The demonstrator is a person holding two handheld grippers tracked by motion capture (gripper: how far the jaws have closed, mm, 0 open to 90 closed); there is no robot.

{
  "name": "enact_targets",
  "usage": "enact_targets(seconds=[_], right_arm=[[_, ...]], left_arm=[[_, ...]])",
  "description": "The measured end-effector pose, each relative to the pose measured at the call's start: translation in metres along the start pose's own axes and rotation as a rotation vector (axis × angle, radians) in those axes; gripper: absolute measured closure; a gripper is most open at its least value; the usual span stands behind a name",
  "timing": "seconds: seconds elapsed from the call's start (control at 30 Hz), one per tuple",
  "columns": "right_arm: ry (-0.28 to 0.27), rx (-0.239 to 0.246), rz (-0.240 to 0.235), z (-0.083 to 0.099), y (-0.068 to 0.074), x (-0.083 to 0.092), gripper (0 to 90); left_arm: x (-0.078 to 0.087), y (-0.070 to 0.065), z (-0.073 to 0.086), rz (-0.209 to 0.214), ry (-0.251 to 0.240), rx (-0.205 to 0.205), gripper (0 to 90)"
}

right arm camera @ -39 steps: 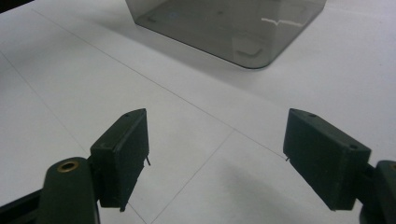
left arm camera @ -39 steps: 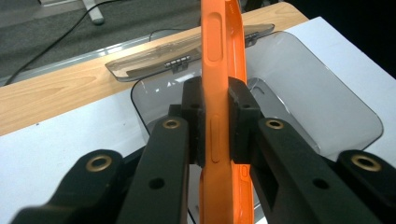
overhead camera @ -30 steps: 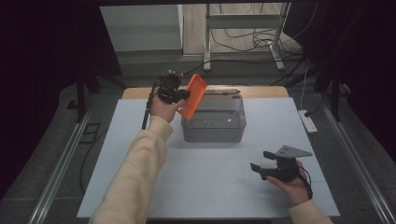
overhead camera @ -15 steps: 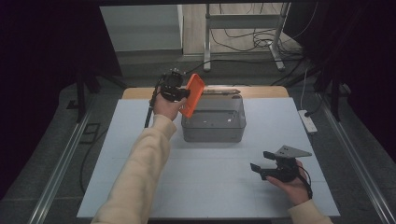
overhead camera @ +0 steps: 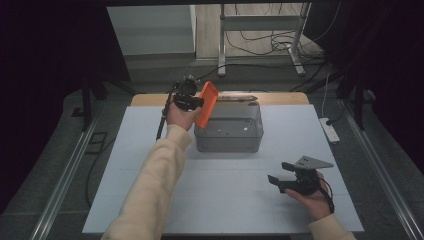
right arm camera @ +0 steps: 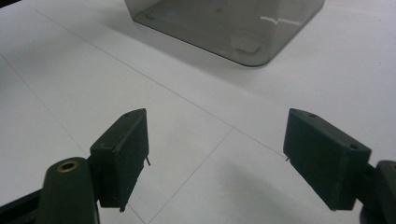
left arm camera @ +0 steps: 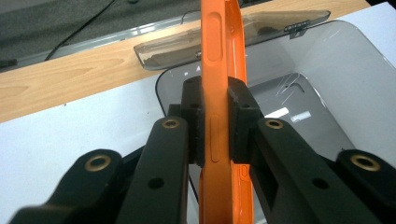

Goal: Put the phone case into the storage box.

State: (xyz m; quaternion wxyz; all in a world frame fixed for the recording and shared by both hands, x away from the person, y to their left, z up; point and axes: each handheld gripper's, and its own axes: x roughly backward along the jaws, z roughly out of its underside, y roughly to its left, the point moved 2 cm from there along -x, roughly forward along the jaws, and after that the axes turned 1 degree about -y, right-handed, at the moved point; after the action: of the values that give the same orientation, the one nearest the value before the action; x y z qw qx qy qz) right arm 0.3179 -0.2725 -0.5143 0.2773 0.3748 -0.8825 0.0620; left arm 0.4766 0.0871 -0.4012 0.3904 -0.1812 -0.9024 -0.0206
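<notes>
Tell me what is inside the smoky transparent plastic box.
The smoky transparent plastic box looks empty: only small labels on its floor. The orange phone case, clamped by the left gripper, hides part of the interior.

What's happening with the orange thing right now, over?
Left hand-held gripper shut on orange case, above grey bin. Right hand-held gripper open, empty. Nothing in the way.

One orange phone case (overhead camera: 207,104), one smoky transparent box (overhead camera: 229,131), one clear lid (overhead camera: 239,98) behind it, two grippers: left gripper (overhead camera: 192,101), right gripper (overhead camera: 280,175).
</notes>
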Motion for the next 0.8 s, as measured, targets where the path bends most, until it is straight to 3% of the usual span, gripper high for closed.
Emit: enact_targets(seconds=[0.8], right_arm=[[0.005, 0.003, -0.005, 0.0, 0.002, -0.001, 22.3]], left_arm=[[-0.012, -0.003, 0.009, -0.017, 0.033, 0.036, 79.9]])
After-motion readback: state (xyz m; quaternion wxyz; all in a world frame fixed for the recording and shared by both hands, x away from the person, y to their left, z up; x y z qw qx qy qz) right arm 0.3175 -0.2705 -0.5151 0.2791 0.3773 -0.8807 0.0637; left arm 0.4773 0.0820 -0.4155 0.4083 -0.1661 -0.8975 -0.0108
